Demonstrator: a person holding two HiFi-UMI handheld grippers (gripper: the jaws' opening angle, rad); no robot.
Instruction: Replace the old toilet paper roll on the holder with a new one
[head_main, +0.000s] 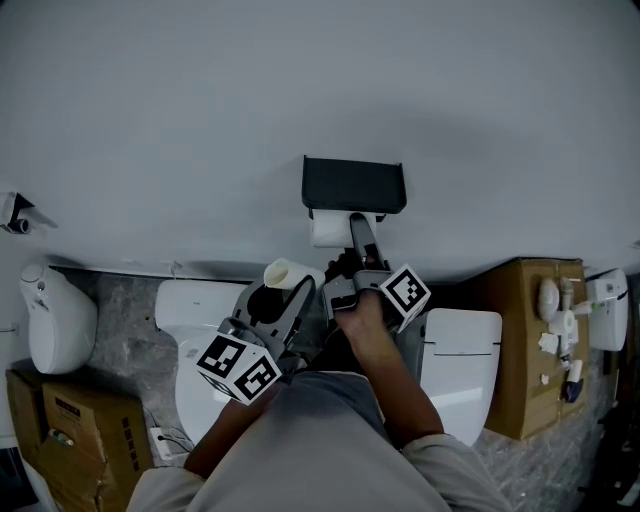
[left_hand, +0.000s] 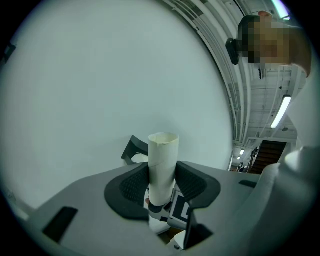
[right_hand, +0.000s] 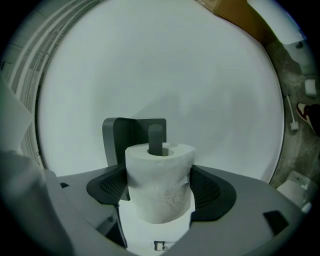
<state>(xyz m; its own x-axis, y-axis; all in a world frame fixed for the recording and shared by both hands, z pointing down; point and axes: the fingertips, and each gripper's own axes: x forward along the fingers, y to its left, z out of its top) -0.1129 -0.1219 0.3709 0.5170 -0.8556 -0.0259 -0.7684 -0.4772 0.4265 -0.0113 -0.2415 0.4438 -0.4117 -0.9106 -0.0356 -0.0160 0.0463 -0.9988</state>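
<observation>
A dark holder (head_main: 354, 185) hangs on the grey wall. In the right gripper view a full white toilet paper roll (right_hand: 159, 182) sits over the holder's spindle (right_hand: 155, 139), with the back plate (right_hand: 119, 136) behind it. My right gripper (right_hand: 160, 192) is shut on this roll, its pads against both sides. From the head view that roll (head_main: 326, 229) shows just under the holder, with the right gripper (head_main: 352, 250) reaching up to it. My left gripper (left_hand: 162, 184) is shut on an empty cardboard tube (left_hand: 163, 160), held lower left of the holder (head_main: 285, 272).
Below the wall stand a white toilet (head_main: 195, 320) and a white lid or tank (head_main: 462, 365). Cardboard boxes (head_main: 62, 425) (head_main: 525, 350) flank them. A white fixture (head_main: 55, 320) stands at the left and small white fittings (head_main: 560, 330) at the right.
</observation>
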